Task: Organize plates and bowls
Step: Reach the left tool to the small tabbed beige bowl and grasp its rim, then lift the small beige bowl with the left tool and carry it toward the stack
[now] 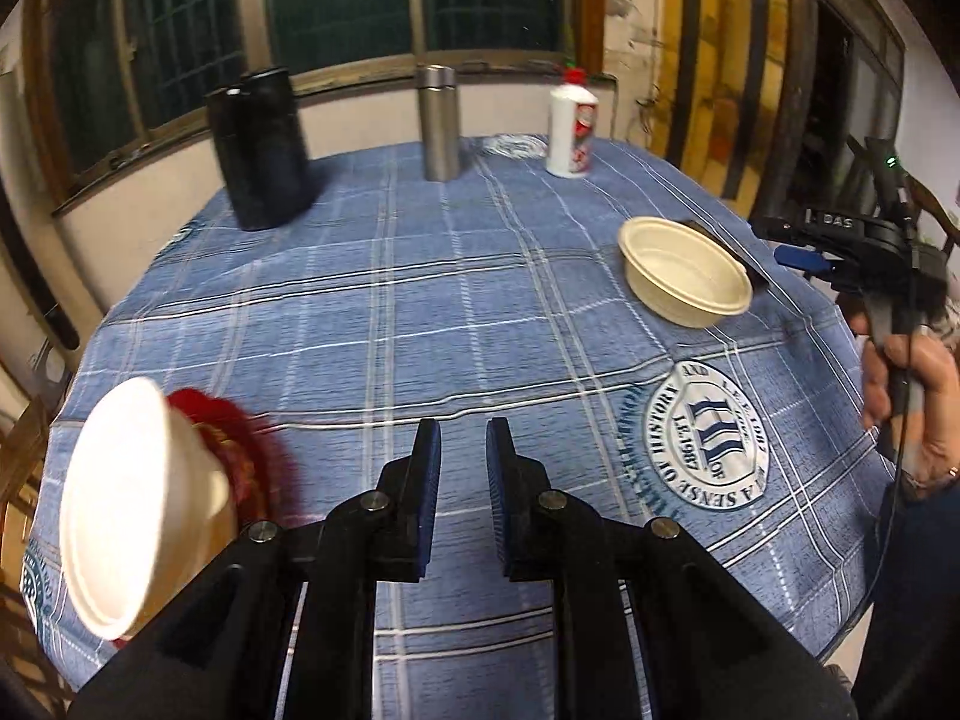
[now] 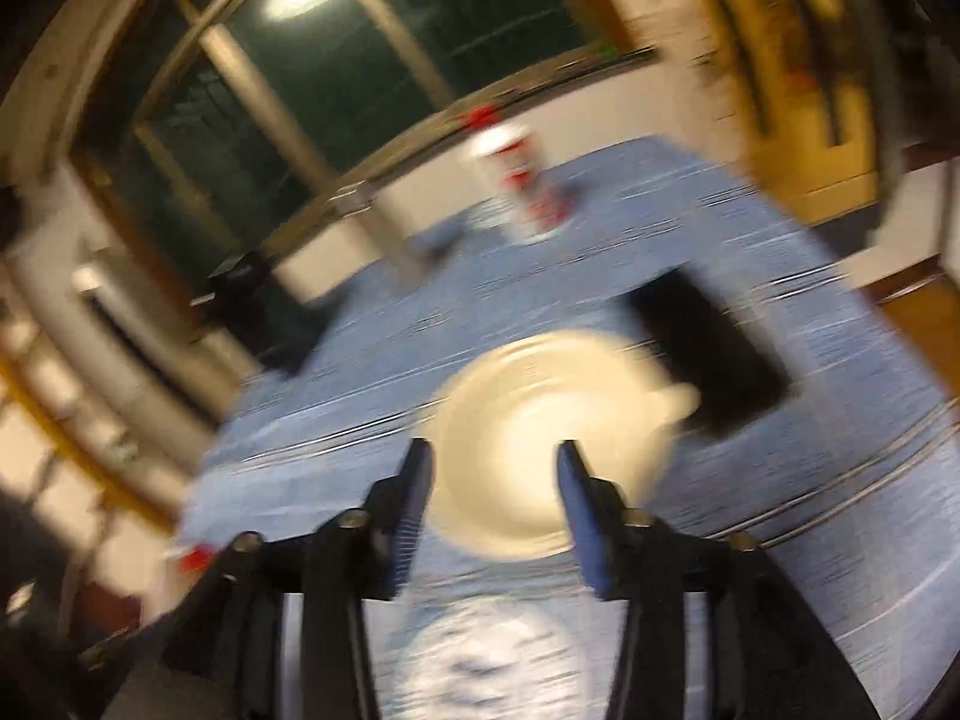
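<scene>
A cream bowl [image 1: 684, 276] stands upright on the blue checked tablecloth [image 1: 420, 300] at the right. My right gripper [image 1: 787, 255] comes at it from the right, held by a person's hand [image 1: 912, 408]. In the blurred right wrist view the same bowl [image 2: 552, 438] lies just ahead of my right gripper [image 2: 495, 456], whose jaws stand open and apart from its rim. A second white bowl [image 1: 120, 498] sits at the near left against a red fringed piece [image 1: 246, 450]. My left gripper [image 1: 463, 438] hovers over bare cloth, jaws nearly together with nothing between them.
A flat black object [image 1: 747, 267] lies right behind the cream bowl. Along the far edge stand a black jug [image 1: 261, 150], a steel flask [image 1: 440, 120] and a white bottle with a red cap [image 1: 572, 126]. Windows and a wall lie beyond.
</scene>
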Action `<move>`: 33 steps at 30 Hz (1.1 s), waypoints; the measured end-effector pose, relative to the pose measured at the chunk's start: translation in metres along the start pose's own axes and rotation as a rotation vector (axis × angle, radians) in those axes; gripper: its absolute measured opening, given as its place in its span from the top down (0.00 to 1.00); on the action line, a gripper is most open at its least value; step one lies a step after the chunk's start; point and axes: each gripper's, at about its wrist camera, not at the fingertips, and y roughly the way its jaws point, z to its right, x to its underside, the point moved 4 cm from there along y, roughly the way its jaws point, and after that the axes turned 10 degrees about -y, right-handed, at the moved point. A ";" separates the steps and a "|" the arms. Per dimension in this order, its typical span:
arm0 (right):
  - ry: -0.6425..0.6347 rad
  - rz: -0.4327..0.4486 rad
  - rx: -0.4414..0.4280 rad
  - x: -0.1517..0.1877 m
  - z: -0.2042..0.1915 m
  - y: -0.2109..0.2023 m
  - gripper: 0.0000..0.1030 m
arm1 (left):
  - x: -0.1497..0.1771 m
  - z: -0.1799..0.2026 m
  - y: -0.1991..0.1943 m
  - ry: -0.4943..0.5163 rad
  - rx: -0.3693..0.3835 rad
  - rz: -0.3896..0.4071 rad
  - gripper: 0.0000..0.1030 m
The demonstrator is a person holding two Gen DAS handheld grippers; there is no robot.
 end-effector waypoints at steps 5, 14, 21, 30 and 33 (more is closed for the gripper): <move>0.192 -0.051 -0.080 0.018 0.063 0.033 0.51 | -0.021 0.030 0.019 0.024 0.053 -0.049 0.87; 0.223 -0.055 -0.161 0.015 0.066 0.051 0.79 | -0.073 0.083 0.066 -0.018 0.183 -0.122 0.88; 0.171 -0.064 -0.153 0.015 0.054 0.057 0.88 | -0.097 0.106 0.116 -0.044 0.205 -0.168 0.88; 0.153 -0.072 -0.169 0.016 0.048 0.058 0.91 | -0.096 0.117 0.166 -0.080 0.240 -0.270 0.88; 0.156 -0.080 -0.169 0.017 0.049 0.060 0.91 | -0.089 0.120 0.176 -0.079 0.249 -0.283 0.88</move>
